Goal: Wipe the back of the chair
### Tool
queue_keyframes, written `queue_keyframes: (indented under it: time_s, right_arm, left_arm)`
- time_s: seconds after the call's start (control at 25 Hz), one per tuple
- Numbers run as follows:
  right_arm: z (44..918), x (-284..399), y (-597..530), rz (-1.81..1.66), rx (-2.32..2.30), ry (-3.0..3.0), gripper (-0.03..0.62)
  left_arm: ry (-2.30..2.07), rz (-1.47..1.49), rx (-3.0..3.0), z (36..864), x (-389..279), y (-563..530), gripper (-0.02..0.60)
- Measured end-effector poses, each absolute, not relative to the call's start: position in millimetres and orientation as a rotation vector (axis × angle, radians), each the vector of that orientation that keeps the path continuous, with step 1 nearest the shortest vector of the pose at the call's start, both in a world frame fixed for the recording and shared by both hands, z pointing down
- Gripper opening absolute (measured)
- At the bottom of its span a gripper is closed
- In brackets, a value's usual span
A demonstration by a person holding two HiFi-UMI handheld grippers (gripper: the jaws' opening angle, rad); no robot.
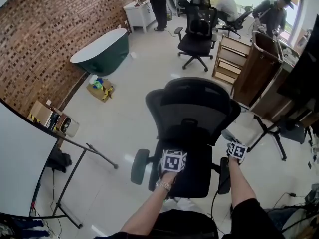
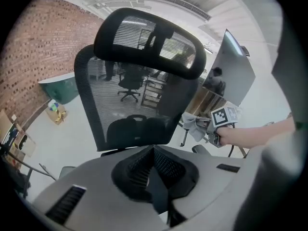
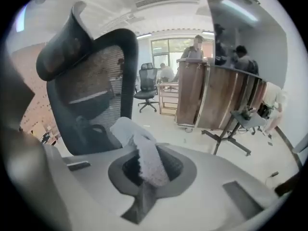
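Black mesh office chair with headrest (image 1: 194,108) stands centre. Left gripper (image 2: 155,186) clenched, empty, above chair seat, facing backrest front. Right gripper (image 3: 144,184) grasps pale grey fluffy cloth (image 3: 139,153) just right of chair backrest edge.

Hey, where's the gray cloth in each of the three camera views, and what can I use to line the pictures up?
Head view: the cloth is right of centre, at the tip of the right gripper, by the chair's right edge.
Left gripper view: right of centre, the cloth hangs from the right gripper.
Right gripper view: bottom centre, the cloth is clamped in that gripper's jaws.
Shared landmark: the chair's mesh backrest.
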State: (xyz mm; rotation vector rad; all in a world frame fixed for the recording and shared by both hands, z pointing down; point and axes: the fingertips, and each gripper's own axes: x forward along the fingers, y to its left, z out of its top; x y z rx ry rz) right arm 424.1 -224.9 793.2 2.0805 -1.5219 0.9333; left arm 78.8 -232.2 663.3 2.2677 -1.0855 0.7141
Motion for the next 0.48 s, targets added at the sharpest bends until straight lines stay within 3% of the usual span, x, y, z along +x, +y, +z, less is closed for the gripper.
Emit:
queue_keyframes:
  time_s: [0.12, 0.48]
  right_arm:
    - [769.7, 398.9, -218.6, 0.935, 2.071, -1.628, 0.012]
    - [673.5, 207.7, -245.2, 0.984, 1.784, -2.092, 0.012]
  left_arm:
    - [-1.061, 0.720, 2.306, 662.3, 94.9, -228.2, 0.003]
    - [-1.143, 0.649, 2.381, 623.6, 100.5, -245.6, 0.003]
